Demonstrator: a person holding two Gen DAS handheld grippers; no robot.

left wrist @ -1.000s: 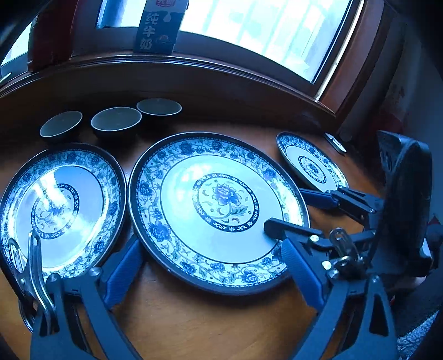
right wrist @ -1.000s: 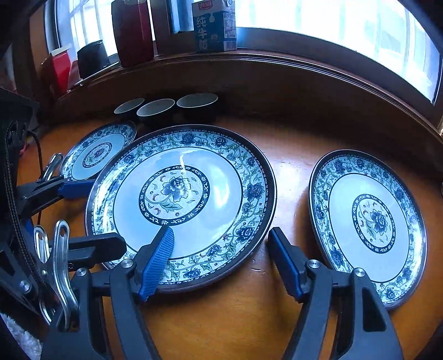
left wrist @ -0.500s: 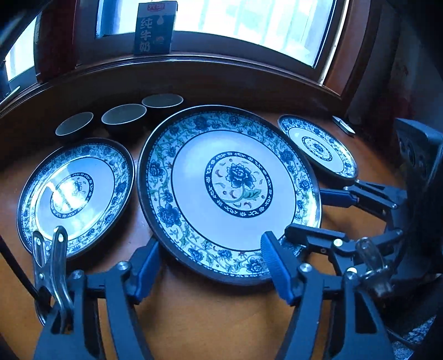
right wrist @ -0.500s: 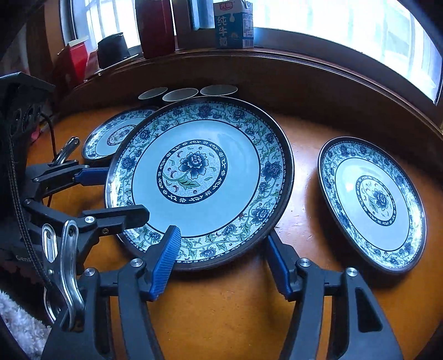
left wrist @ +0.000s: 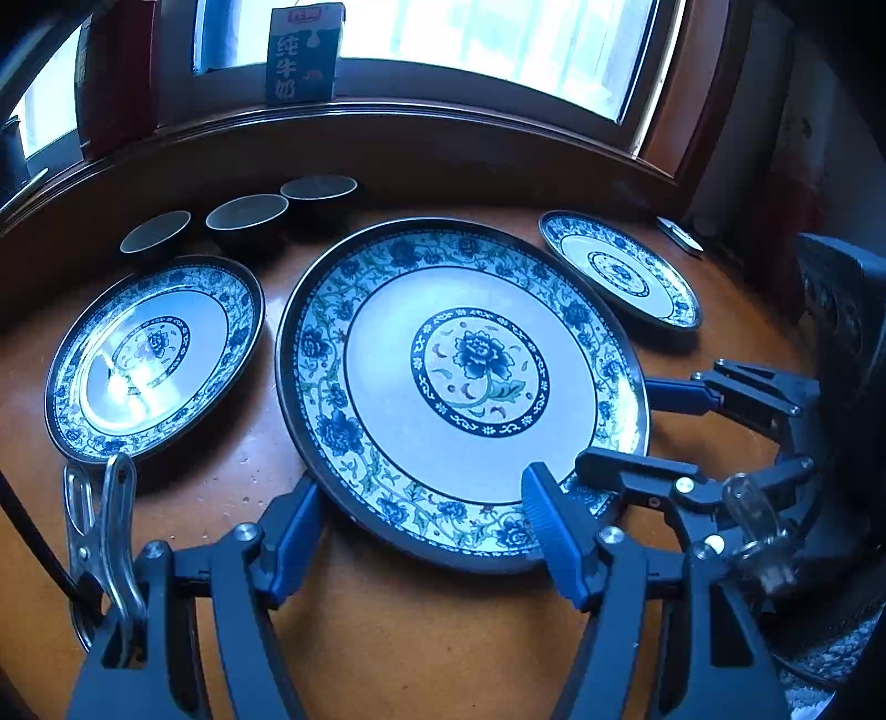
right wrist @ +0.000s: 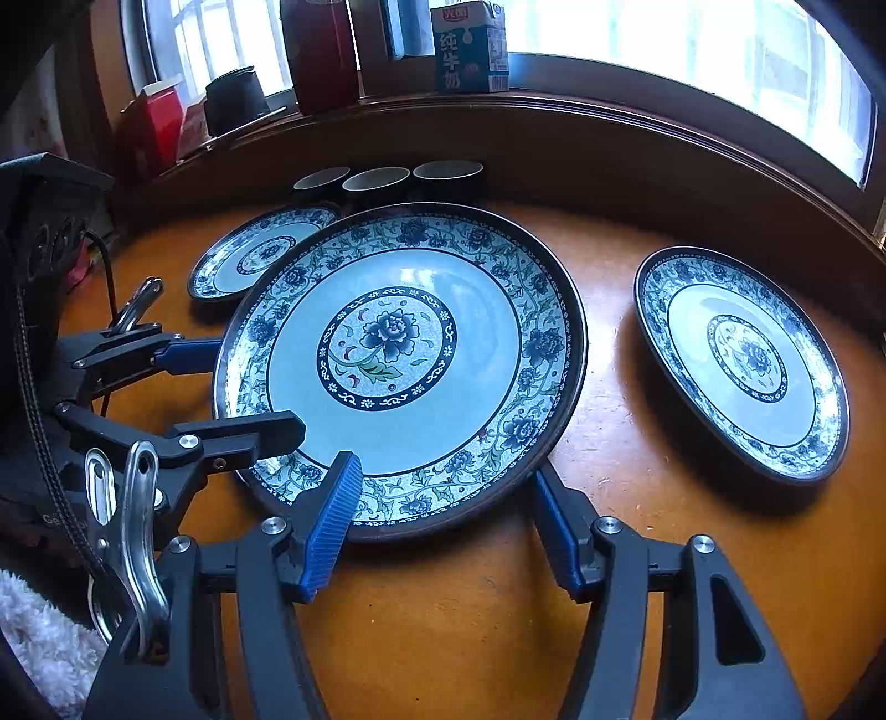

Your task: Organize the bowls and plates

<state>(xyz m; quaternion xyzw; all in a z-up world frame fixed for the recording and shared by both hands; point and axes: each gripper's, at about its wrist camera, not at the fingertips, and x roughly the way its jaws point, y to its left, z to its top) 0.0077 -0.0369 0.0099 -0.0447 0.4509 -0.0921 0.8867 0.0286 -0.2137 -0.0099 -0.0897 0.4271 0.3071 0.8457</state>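
A large blue-and-white floral plate point(left wrist: 476, 382) point(right wrist: 398, 354) is tilted up off the wooden table, near edge held. My left gripper point(left wrist: 426, 531) spans its near rim, one pad under, one over; it also shows in the right wrist view point(right wrist: 221, 387). My right gripper point(right wrist: 443, 526) clamps the same rim, one pad above, one below; it also shows in the left wrist view point(left wrist: 637, 426). A smaller matching plate lies to the left point(left wrist: 155, 354) point(right wrist: 260, 255) and another to the right point(left wrist: 620, 271) point(right wrist: 742, 360). Three dark bowls point(left wrist: 246, 213) point(right wrist: 376, 180) stand in a row behind.
A wooden window sill point(right wrist: 609, 119) curves behind the table, with a milk carton point(left wrist: 302, 52) point(right wrist: 470, 47), a red jar point(right wrist: 321, 55) and boxes on it. A white fleecy cloth point(right wrist: 39, 637) lies at the near left.
The large plate has risen and tilted up toward the cameras, held by both grippers. The side plates and bowls have not moved.
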